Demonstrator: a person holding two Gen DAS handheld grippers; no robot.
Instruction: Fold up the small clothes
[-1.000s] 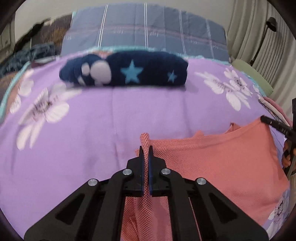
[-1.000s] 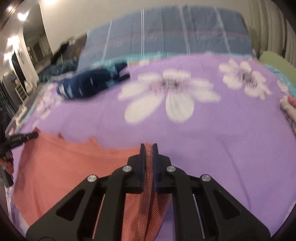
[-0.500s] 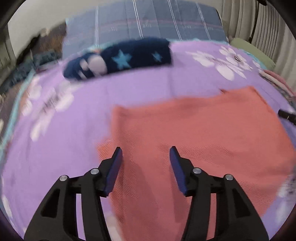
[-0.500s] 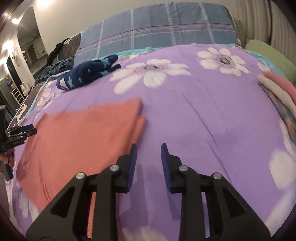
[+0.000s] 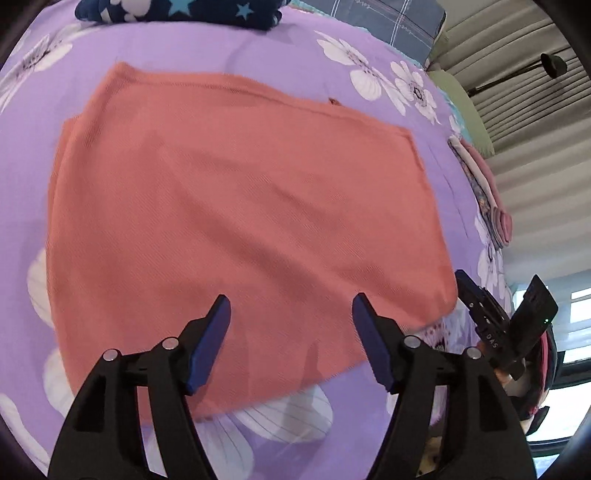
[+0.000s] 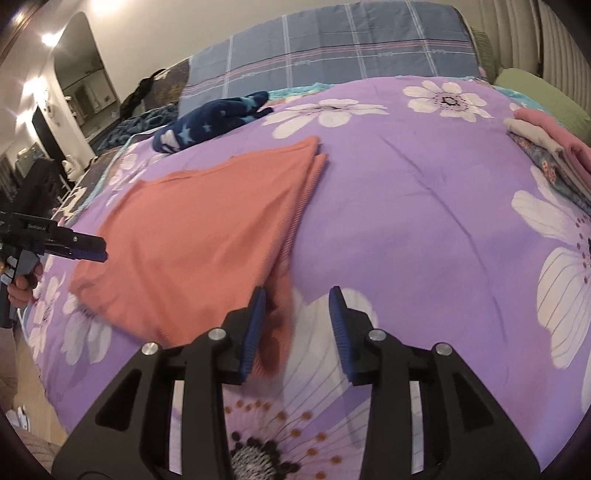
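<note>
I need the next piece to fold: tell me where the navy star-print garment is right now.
The navy star-print garment lies bunched at the far side of the purple floral bedspread, just beyond the salmon garment and before the blue plaid pillow, upper left in the right wrist view.

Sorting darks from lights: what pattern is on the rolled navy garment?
Light blue stars on the navy garment; clearest in right wrist view.

On the bed (image 5: 280, 66), the folded garment (image 5: 240, 206) lies before my left gripper (image 5: 291, 343); star-print bundle (image 5: 177, 9) at twelve o'clock, stacked clothes (image 5: 487, 192) at three.
</note>
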